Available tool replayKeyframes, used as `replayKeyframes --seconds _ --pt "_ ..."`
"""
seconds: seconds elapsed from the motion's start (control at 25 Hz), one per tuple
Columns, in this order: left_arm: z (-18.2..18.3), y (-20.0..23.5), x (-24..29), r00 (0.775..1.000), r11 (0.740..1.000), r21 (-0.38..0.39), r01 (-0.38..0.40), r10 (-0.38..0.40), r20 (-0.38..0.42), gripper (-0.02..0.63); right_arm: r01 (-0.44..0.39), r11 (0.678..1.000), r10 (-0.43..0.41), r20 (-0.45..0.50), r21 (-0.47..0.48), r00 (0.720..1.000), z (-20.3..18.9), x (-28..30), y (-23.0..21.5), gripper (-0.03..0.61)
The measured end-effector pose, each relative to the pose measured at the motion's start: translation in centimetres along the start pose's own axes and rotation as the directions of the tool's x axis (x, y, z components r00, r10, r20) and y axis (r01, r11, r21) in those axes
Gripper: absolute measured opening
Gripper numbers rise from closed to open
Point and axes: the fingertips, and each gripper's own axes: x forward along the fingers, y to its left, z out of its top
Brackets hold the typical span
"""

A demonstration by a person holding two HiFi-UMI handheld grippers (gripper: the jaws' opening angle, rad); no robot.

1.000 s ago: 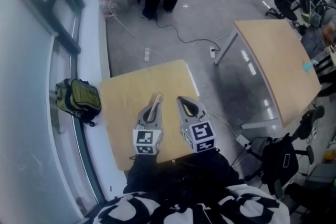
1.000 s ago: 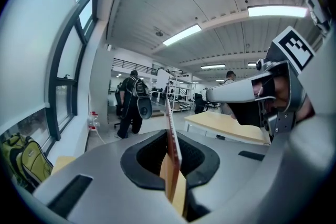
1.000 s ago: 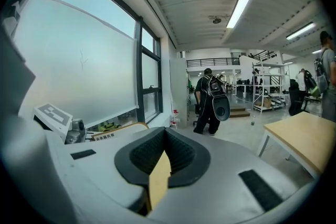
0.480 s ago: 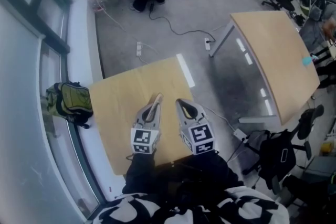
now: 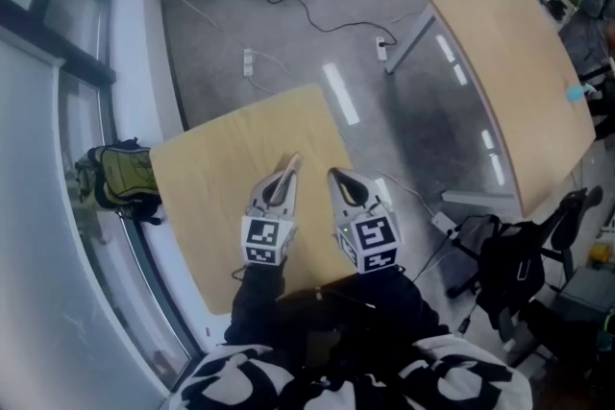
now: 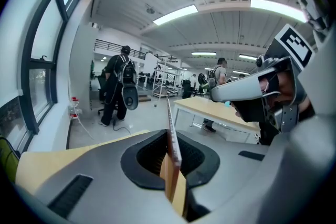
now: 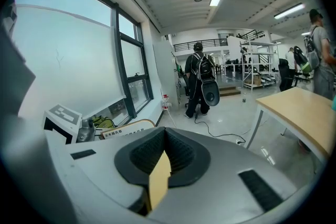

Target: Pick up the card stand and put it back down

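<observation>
Item: card stand [image 5: 291, 162], a thin pale wood panel with a rounded top and a line of print on its face. Location: between the jaws of the left claw [image 5: 285, 178], above the near right part of the small wooden bench [image 5: 211, 178]. In the left gripper view it stands edge-on, rising out of the pads. In the right gripper view its printed face shows just to the left. Left claw: narrow, clamped on the lower part of the stand, which is roughly upright. Right claw [image 5: 346, 180]: just beside the left one on its right, pads drawn together with nothing between them, taking no part in the hold. Surroundings: a green backpack [image 5: 120, 173] on the window ledge to the left, a second bench [image 5: 509, 62] well apart at far right, and cables on the floor beyond. Step in hand, as judged: the pick-up looks done and the put-down is due. No view settles whether the stand's foot is clear of the bench top. Next move calls for lowering the stand level onto bare bench surface, well inside the right edge. The panel should stay upright until its foot sits flat, and only then should the left jaws part and draw back along the panel, so that it is not tipped.
</observation>
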Motion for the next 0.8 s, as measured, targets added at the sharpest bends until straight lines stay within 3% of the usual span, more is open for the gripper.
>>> replayKeyframes --seconds 0.44,0.8 --pt "-2.0 0.6 6.0 0.994 0.995 0.051 0.090 -0.086 -0.073 0.018 0.038 0.997 -0.034 -0.063 0.066 0.997 -2.0 2.6 -3.9 0.018" --pt "-1.5 1.6 11.0 0.976 0.970 0.118 0.211 -0.201 -0.085 0.018 0.048 0.993 -0.039 -0.092 0.104 0.995 -3.1 5.1 -6.1 0.018"
